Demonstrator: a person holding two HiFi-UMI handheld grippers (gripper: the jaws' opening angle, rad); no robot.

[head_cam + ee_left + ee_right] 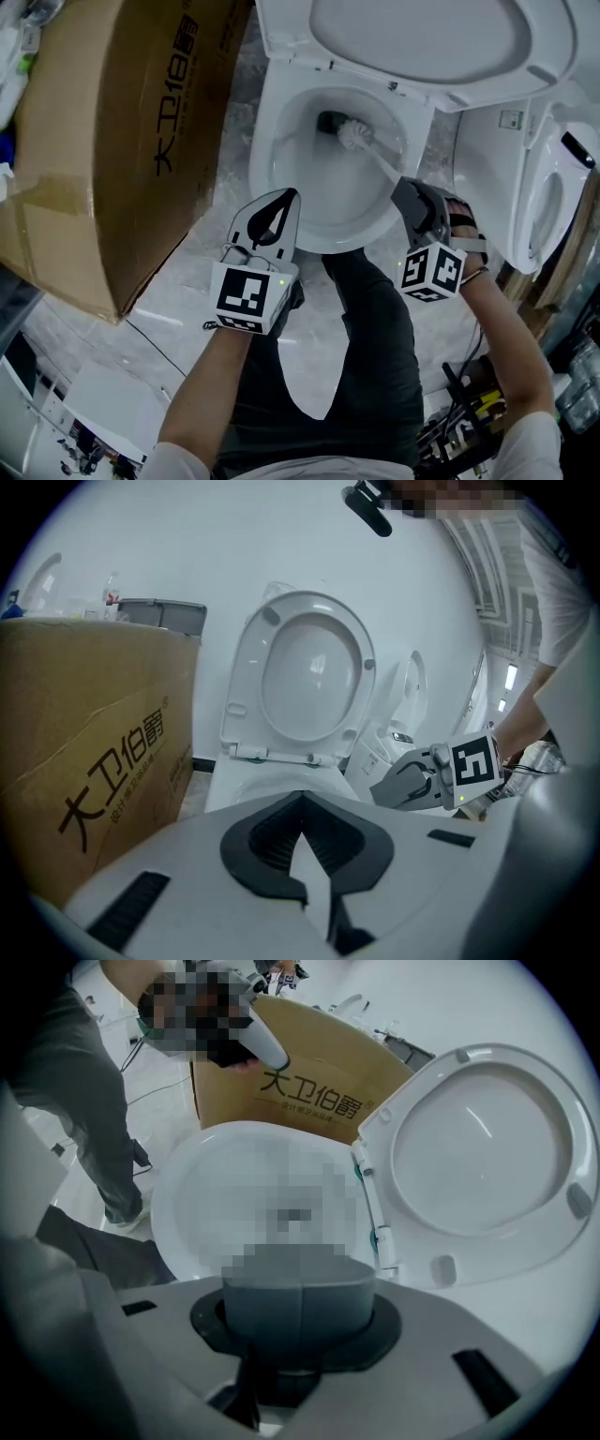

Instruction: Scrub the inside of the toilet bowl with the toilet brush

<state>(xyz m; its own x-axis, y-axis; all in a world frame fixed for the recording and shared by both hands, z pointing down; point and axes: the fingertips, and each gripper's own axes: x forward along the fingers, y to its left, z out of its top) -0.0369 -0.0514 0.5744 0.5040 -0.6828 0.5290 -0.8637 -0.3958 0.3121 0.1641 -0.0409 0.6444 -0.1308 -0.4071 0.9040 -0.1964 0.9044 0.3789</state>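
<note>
- Left gripper [289, 195], jaws pressed together and empty, hovers beside the toilet bowl [264, 141] rim; right gripper [403, 186] clamps the toilet brush [356, 136], bristles down inside.
- Left gripper view: jaws meet; cardboard box [94, 733] left.
- Right gripper view: jaws closed on the handle.

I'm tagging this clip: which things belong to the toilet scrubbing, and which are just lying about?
In use: white ceramic toilet bowl; white-bristled toilet brush; right gripper clamping its handle.
Lying about: large brown cardboard box; second white toilet alongside.
</note>
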